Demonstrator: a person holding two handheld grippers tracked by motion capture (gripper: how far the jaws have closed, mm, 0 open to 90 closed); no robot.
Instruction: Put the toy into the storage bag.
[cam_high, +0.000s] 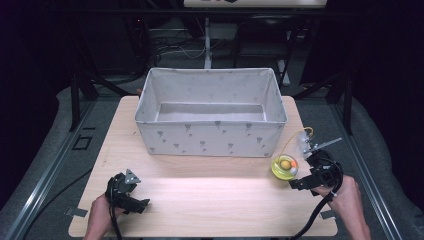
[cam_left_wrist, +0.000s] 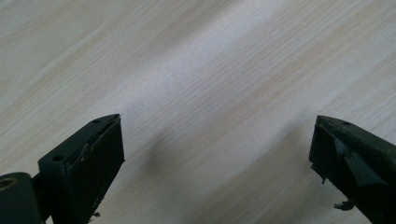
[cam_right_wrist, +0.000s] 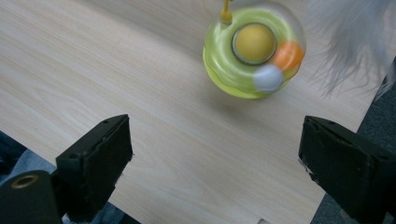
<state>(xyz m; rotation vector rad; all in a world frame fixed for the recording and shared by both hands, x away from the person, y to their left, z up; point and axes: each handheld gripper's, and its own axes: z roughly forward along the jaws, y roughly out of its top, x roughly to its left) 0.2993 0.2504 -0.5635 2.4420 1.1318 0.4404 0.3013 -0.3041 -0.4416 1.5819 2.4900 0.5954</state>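
Fingers wide on your right gripper (cam_right_wrist: 215, 158), holding nothing. Round yellow-green plastic ball toy (cam_high: 285, 167) sits just ahead, near grey cloth box (cam_high: 210, 137). Come down straight, then squeeze. Left gripper (cam_left_wrist: 217, 158) wide too.

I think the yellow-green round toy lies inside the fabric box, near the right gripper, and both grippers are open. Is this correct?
Not quite. The yellow-green round toy lies on the table, outside the fabric box, as the high view shows. It is near the right gripper, and both it and the left gripper are open.
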